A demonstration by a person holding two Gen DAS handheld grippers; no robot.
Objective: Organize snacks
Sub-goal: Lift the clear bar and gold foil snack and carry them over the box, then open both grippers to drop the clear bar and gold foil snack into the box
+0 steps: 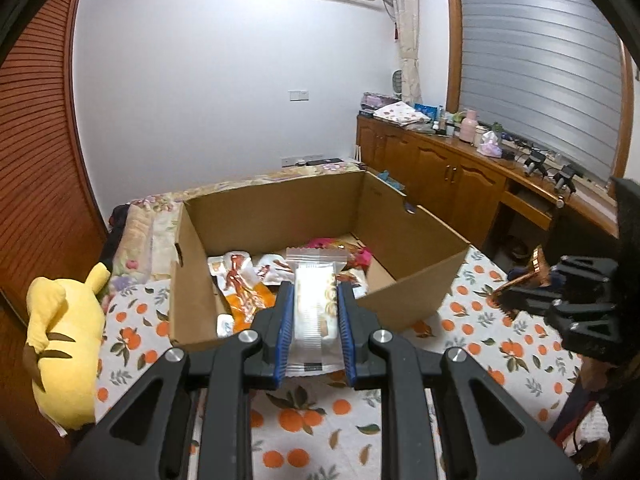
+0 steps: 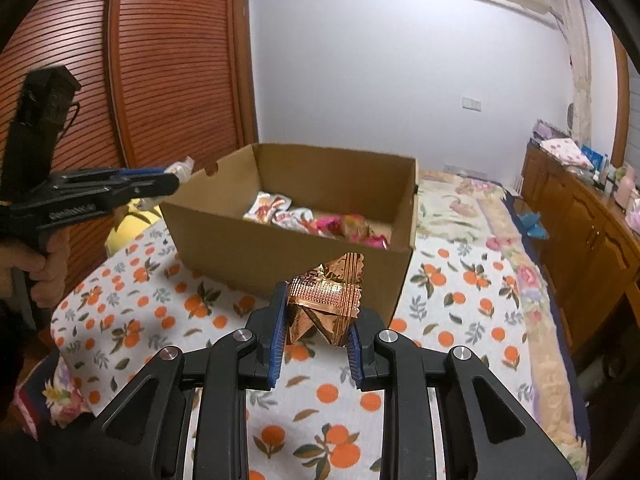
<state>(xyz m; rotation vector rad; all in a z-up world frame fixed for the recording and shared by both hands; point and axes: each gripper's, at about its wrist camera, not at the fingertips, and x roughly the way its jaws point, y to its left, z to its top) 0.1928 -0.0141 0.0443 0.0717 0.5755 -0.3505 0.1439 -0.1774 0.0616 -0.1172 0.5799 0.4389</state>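
An open cardboard box (image 1: 412, 248) stands on a bed with an orange-print cover; it also shows in the right wrist view (image 2: 280, 248). Several snack packets (image 1: 244, 280) lie inside it (image 2: 316, 220). My left gripper (image 1: 314, 300) is shut on a clear white snack packet (image 1: 314, 308) at the box's near edge; it appears at the left of the right wrist view (image 2: 168, 184). My right gripper (image 2: 318, 312) is shut on a crumpled copper foil packet (image 2: 328, 300), just in front of the box's near wall. It shows at the right of the left wrist view (image 1: 516, 292).
A yellow plush toy (image 1: 64, 340) lies at the bed's left edge by a wooden louvred wardrobe (image 2: 168, 60). A wooden sideboard (image 1: 452, 172) with clutter runs along the right wall. The orange-print bed cover (image 2: 460, 312) surrounds the box.
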